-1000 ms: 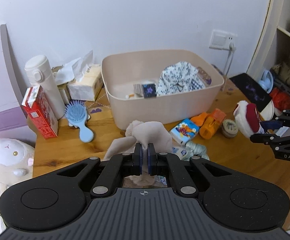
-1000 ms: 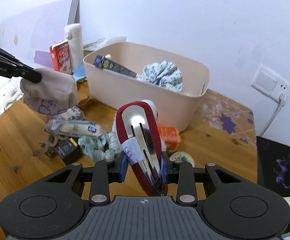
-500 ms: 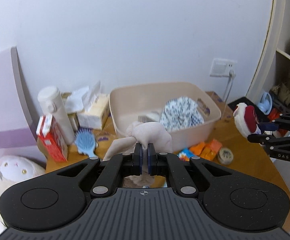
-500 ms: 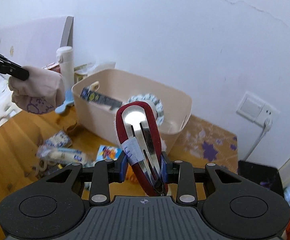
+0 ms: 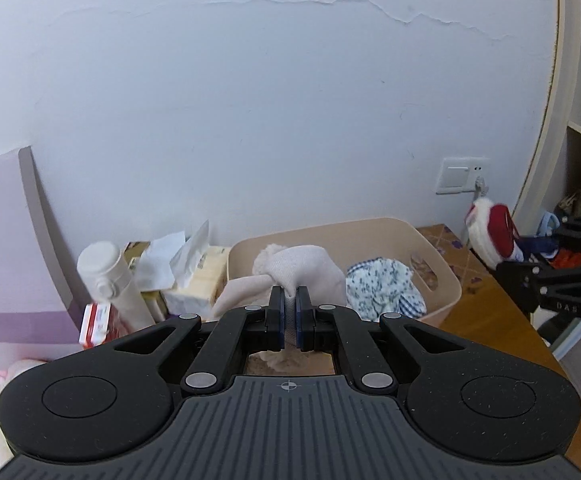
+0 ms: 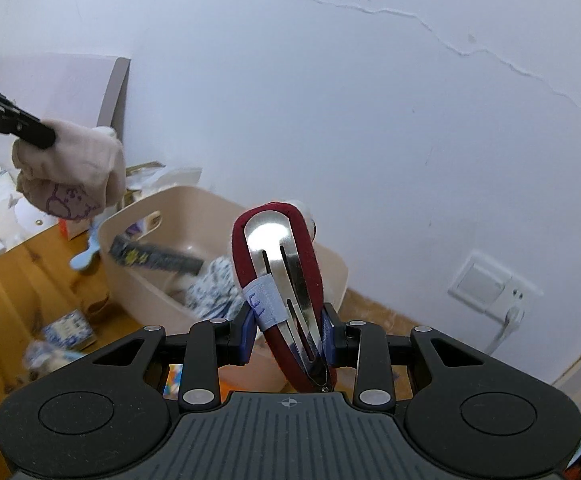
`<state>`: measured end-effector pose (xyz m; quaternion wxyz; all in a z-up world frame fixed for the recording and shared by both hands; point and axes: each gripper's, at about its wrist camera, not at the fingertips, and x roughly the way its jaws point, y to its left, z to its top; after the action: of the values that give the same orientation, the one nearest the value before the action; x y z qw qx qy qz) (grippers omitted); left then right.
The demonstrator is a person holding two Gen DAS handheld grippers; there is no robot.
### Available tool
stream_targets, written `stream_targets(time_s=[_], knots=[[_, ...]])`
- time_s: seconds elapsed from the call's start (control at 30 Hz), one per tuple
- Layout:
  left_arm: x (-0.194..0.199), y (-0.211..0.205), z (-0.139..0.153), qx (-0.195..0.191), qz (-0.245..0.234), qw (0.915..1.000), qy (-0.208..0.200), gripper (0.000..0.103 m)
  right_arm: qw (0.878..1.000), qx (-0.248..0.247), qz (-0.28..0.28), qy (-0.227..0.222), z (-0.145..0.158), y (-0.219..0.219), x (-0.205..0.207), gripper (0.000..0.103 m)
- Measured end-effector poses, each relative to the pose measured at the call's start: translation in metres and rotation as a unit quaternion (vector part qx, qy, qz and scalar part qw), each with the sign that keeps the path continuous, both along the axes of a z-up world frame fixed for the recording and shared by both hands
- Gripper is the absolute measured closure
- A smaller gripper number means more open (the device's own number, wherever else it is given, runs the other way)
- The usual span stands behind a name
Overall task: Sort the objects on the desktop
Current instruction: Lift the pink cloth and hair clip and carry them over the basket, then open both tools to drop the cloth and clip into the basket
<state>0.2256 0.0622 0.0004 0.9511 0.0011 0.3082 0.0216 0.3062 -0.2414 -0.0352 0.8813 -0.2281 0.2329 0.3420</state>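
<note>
A white wall (image 5: pixel 274 112) with a thin crack fills the upper half of both views. Below it, the wooden worktop (image 5: pixel 486 312) shows at lower right of the left wrist view and lower left of the right one. The beige bin (image 5: pixel 442 276) sits at mid-frame on it, holding a blue-and-white patterned cloth (image 5: pixel 382 288) and, in the right wrist view, a dark flat box (image 6: pixel 154 260) leaning inside. Left of the bin stand a white bottle (image 5: pixel 110 280), a tissue pack (image 5: pixel 194 280) and a red carton (image 5: pixel 98 320).

The left hand-held gripper (image 5: pixel 289 320) has its jaws pressed together on a beige sock (image 5: pixel 310 272) — the bundle hangs in the air at centre frame, in front of the bin. In the right wrist view it appears at upper left, clear of the worktop.

The right hand-held gripper (image 6: pixel 288 338) pinches a red hair clip (image 6: pixel 286 280) with a silver metal snap — it stands upright between the jaws, above the bin's near rim.
</note>
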Motion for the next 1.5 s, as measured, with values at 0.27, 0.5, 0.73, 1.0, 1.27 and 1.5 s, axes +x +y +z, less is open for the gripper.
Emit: stream_targets(time_s=[0.27,0.5,0.73,1.0,1.27,1.5], knots=[[0.042,-0.016,-0.003,0.018,0.002,0.9997,-0.014,0.099,1.0,0.001,0.003,-0.016,0.004,0.017,0.034,0.071],[0.071,-0.027,-0.023,0.032,-0.004,0.9995,0.008,0.099,1.0,0.026,-0.009,0.006,-0.003,0.021,0.06,0.071],[0.102,-0.031,-0.057,0.008,0.006,0.9981,0.06,0.099,0.999,0.028,-0.018,0.037,-0.025,0.035,0.086,0.071],[0.123,-0.033,-0.087,-0.002,0.042,0.993,0.111,0.099,0.996,0.022,-0.02,0.089,-0.066,0.06,0.099,0.071],[0.128,-0.031,-0.102,-0.027,0.05,0.9872,0.149,0.088,0.992,0.017,-0.008,0.124,-0.087,0.067,0.104,0.056],[0.115,-0.037,-0.098,-0.017,0.066,0.9897,0.126,0.026,0.99,0.036,-0.015,0.134,-0.085,0.061,0.098,0.031]])
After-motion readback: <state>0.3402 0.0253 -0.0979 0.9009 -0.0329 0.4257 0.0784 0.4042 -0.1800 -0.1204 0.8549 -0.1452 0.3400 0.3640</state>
